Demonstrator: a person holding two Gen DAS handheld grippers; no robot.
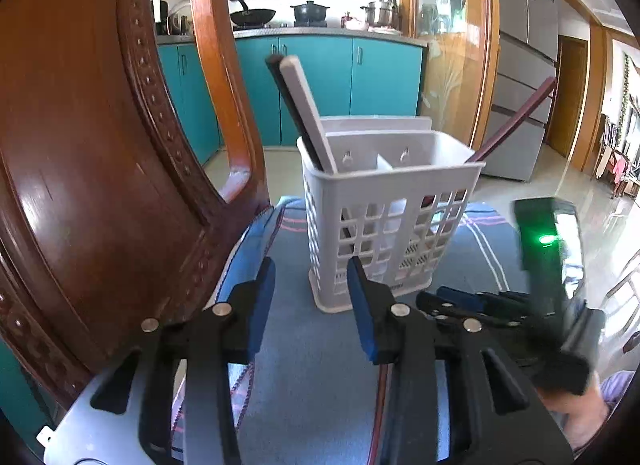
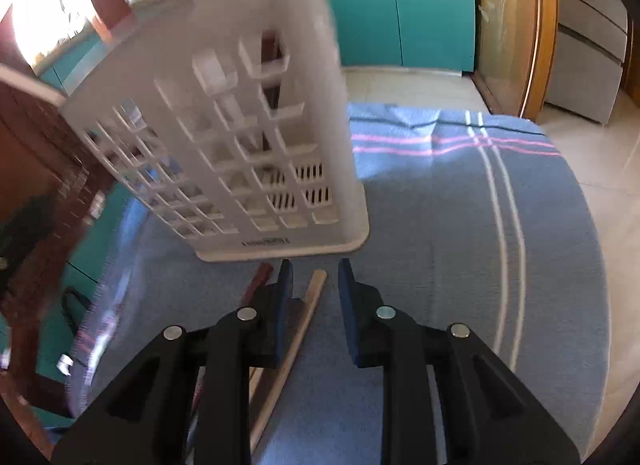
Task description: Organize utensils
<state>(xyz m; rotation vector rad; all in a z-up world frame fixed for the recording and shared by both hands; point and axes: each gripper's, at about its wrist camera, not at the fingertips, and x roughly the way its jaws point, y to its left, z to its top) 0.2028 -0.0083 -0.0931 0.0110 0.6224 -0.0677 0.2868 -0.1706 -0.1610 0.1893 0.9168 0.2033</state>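
white lattice basket (image 1: 384, 225), blue cloth (image 2: 460, 205) with pink, white stripes.

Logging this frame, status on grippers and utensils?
Left gripper open, empty, facing caddy. Right gripper open, low over pale stick on cloth. Three utensils already in caddy. Chair close on the left.

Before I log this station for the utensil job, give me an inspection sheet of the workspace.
Surface: blue striped cloth.
Job's things: white holder upright with sticks in both compartments; pale stick and dark stick lying on the cloth.
Clutter: nothing seen.
Claws: left claw open, empty; right claw open over the pale stick.
Cables: nothing seen.
Surroundings: wooden chair, teal cabinets, fridge.
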